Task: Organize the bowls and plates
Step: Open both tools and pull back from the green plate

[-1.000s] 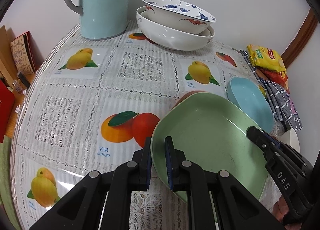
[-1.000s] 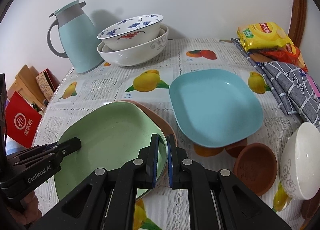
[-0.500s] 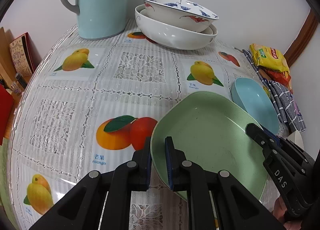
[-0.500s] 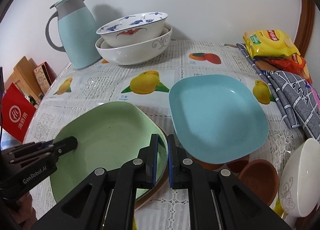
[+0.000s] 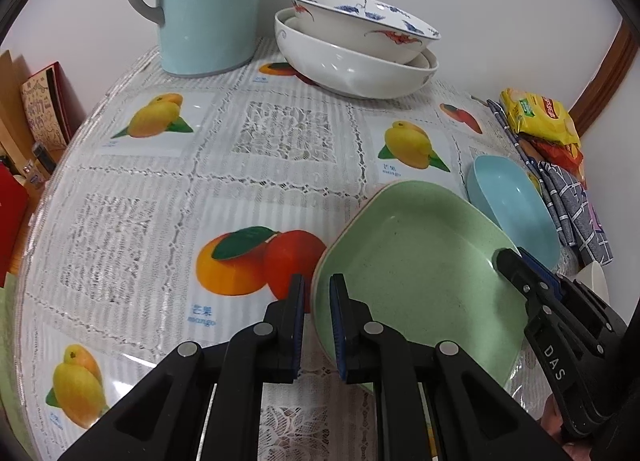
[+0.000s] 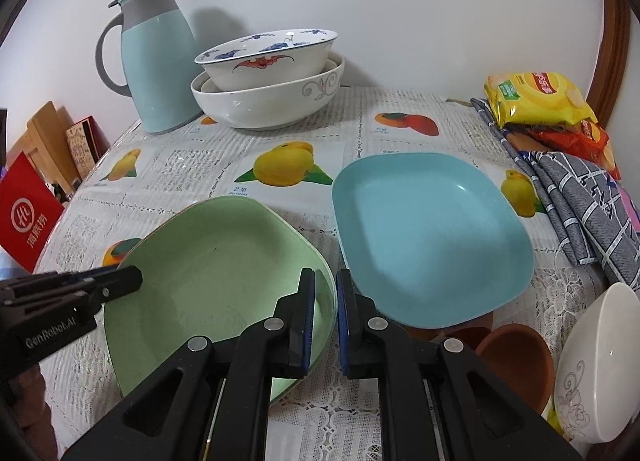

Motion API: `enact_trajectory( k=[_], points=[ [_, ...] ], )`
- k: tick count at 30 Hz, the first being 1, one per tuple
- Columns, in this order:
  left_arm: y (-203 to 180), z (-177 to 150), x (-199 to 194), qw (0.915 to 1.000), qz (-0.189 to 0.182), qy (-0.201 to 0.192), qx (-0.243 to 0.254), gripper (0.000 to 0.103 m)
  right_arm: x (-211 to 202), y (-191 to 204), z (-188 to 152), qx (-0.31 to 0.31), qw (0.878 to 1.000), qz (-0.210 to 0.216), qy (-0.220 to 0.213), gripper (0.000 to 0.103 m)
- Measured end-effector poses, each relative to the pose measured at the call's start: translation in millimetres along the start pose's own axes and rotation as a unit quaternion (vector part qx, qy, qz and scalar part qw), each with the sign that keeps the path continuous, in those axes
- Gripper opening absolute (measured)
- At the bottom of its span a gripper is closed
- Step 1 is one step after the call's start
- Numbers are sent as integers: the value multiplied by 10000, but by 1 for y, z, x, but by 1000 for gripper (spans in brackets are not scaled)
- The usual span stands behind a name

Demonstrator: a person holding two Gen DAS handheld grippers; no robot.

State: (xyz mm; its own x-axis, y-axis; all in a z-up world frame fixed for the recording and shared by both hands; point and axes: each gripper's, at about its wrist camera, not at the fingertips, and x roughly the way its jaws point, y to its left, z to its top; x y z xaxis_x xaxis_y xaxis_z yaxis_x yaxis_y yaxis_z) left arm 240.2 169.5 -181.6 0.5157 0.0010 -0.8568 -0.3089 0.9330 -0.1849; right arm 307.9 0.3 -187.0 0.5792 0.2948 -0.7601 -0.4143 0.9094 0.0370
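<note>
Green plate: your left claw clamps its 9 o'clock rim, your right claw its 3 o'clock rim (blue plate just beside).

We count two plates, green and blue; two stacked bowls; one small white bowl; one terracotta dish; one jug; two snack packets.

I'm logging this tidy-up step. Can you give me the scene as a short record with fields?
held: green plate, gripped at opposite rims
left gripper: jaws shut on the plate's rim
right gripper: jaws shut on the plate's rim
beside it: blue plate on the table
at the back: two bowls nested, next to a jug
</note>
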Motion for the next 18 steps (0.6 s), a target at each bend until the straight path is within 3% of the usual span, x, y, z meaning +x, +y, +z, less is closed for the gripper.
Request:
enact_trajectory(
  k=[2, 5, 7, 10, 14, 18],
  points=[
    [2, 0, -3, 10000, 37, 43, -39, 14, -5, -1, 0, 14, 10000, 4, -50, 21],
    [4, -2, -10, 9999, 99, 54, -83, 25, -15, -5, -1, 130, 9998, -27, -148, 39],
    [4, -4, -16, 9999, 155, 31, -58, 33, -25, -9, -2, 191, 9995, -64, -238, 44],
    [1, -7, -28, 9997, 220, -22, -44, 58, -39, -13, -4, 273, 9993, -100, -222, 59],
    [-7, -12, -48, 9996, 214, -165, -30, 68, -63, -20, -9, 476, 9985, -144, -211, 79],
    [-14, -19, -67, 9993, 256, -243, -81, 68, -89, -29, -16, 652, 9968, -339, -316, 84]
  ],
)
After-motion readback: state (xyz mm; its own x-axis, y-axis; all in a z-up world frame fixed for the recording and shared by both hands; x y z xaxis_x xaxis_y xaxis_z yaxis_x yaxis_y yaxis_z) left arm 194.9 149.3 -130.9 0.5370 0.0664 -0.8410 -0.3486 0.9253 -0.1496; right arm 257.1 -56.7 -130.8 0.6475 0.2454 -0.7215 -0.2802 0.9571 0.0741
